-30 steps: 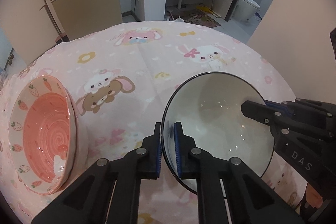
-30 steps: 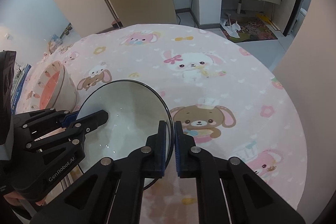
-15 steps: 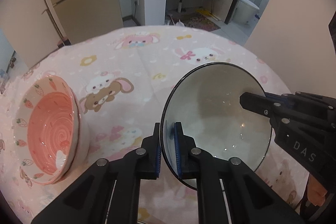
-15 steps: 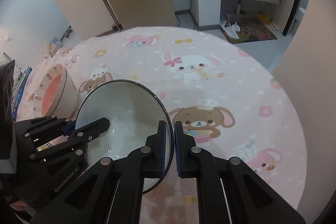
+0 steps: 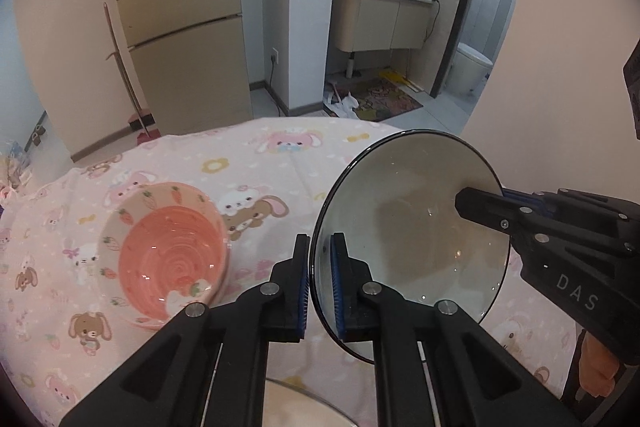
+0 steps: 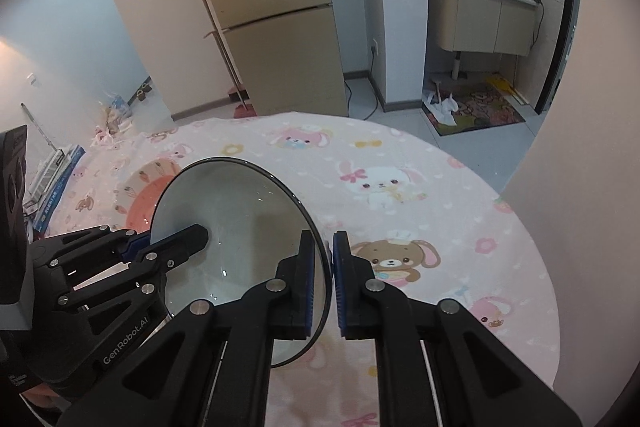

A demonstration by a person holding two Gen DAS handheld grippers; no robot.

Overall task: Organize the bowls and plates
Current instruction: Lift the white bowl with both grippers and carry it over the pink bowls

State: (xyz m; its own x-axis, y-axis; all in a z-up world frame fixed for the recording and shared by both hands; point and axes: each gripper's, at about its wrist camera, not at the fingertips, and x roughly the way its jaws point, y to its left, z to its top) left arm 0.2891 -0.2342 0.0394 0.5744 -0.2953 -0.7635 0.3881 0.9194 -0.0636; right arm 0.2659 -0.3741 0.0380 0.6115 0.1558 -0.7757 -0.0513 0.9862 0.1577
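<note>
Both claws are pinched tight on opposite edges of one white, dark-rimmed bowl (image 5: pixel 408 227). The left claw (image 5: pixel 319 287) clamps the rim nearest its own camera, one blue pad inside the bowl and one outside, with only the thin wall between them. The right claw (image 6: pixel 330 285) grips the far side of the rim the same way, and each shows in the other's view reaching in from the side. Two grips on opposite edges probably keep the smooth, wide bowl level and stop it swinging as a single pinch on the rim might allow. The bowl hangs clear above the bench (image 6: pixel 440 195), which is draped in a pink cartoon-animal cloth. To the left, a pink bowl (image 5: pixel 168 255) with a strawberry-and-carrot rim sits on the cloth, well apart; I judge it the likely stacking target for the carried bowl.
</note>
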